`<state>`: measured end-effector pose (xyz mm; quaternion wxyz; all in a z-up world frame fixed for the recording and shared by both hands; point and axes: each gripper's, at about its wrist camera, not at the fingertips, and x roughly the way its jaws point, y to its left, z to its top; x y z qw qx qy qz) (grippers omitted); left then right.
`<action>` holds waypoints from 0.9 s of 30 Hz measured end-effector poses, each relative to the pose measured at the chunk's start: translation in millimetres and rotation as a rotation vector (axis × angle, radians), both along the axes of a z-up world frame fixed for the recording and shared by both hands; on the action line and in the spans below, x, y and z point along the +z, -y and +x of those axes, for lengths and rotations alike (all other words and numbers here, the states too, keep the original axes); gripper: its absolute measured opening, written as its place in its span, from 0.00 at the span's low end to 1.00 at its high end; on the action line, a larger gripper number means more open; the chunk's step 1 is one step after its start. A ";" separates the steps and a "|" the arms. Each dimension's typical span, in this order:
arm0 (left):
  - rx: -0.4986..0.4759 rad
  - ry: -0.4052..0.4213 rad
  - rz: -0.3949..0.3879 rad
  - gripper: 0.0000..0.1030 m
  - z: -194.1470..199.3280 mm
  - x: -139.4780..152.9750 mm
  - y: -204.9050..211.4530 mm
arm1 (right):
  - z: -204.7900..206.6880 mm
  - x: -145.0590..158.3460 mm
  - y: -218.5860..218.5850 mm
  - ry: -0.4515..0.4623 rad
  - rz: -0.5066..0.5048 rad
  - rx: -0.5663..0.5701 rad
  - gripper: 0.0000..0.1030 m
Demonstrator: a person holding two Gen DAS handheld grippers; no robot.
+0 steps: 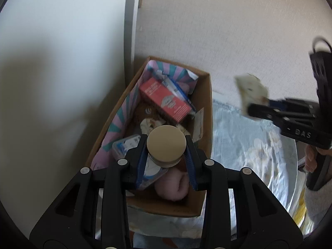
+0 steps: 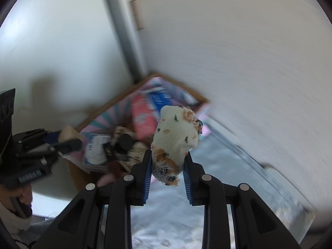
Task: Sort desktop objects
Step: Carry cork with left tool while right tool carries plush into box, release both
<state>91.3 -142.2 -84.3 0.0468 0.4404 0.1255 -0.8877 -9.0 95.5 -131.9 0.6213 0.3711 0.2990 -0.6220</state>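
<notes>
Below the left gripper (image 1: 166, 155), clamped on a round tan-lidded jar (image 1: 165, 146), the brown cardboard box (image 1: 204, 124) already holds several items. Right gripper (image 2: 167, 161), clamped on a speckled cream cloth (image 2: 176, 137), is beside it; both likely go in next.

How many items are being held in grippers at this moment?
2. The left gripper is shut on a round-lidded jar above the cardboard box; the right gripper is shut on a patterned cloth beside it.
</notes>
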 end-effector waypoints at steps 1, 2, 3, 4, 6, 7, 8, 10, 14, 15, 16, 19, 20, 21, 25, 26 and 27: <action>-0.001 0.003 -0.002 0.30 1.7 -2.4 0.0 | 6.9 -1.8 6.0 0.000 0.006 0.024 0.25; -0.001 0.009 -0.002 0.30 3.3 -4.6 0.4 | 15.7 -3.9 13.6 -0.002 0.011 0.055 0.25; 0.004 0.013 -0.003 0.30 5.2 -6.5 0.9 | 23.6 -6.7 22.1 -0.001 0.021 0.085 0.25; 0.010 0.015 -0.005 0.30 7.9 -8.3 2.5 | 27.4 -8.7 27.8 0.000 0.029 0.104 0.25; 0.011 0.022 0.001 0.30 9.4 -11.2 4.3 | 38.3 -14.4 45.1 -0.001 0.051 0.156 0.25; 0.016 0.023 0.008 0.30 9.3 -12.8 5.9 | 41.5 -16.4 51.9 -0.003 0.060 0.171 0.25; 0.017 0.020 0.019 0.30 10.3 -13.8 7.5 | 44.4 -18.4 60.3 -0.002 0.071 0.182 0.25; 0.016 0.014 0.033 0.30 11.3 -15.3 9.2 | 48.7 -21.4 75.6 0.006 0.088 0.198 0.25; 0.012 0.015 0.030 0.30 12.5 -18.2 9.8 | 60.8 -25.7 97.9 0.005 0.109 0.226 0.25; 0.009 0.016 0.032 0.30 12.3 -19.1 10.2 | 63.3 -26.7 101.2 0.005 0.111 0.230 0.25; 0.008 0.017 0.033 0.30 11.8 -20.1 10.3 | 65.8 -28.8 105.2 0.005 0.117 0.230 0.25; 0.001 0.026 0.059 0.32 8.5 -22.6 12.7 | 68.4 -36.5 113.0 0.022 0.150 0.228 0.33; 0.000 0.036 0.088 0.39 6.7 -24.8 14.7 | 67.7 -39.7 115.6 0.028 0.164 0.223 0.47; 0.005 0.054 0.109 0.50 4.6 -27.5 16.5 | 65.2 -40.5 117.6 0.034 0.164 0.215 0.54; 0.017 0.039 0.117 1.00 4.2 -36.8 15.7 | 48.9 -33.1 112.7 0.080 0.087 0.128 0.86; 0.009 0.041 0.114 1.00 3.0 -40.5 12.9 | 44.2 -30.9 109.7 0.093 0.073 0.107 0.87; 0.005 0.044 0.107 1.00 1.7 -43.1 10.6 | 40.8 -29.6 106.9 0.097 0.065 0.092 0.95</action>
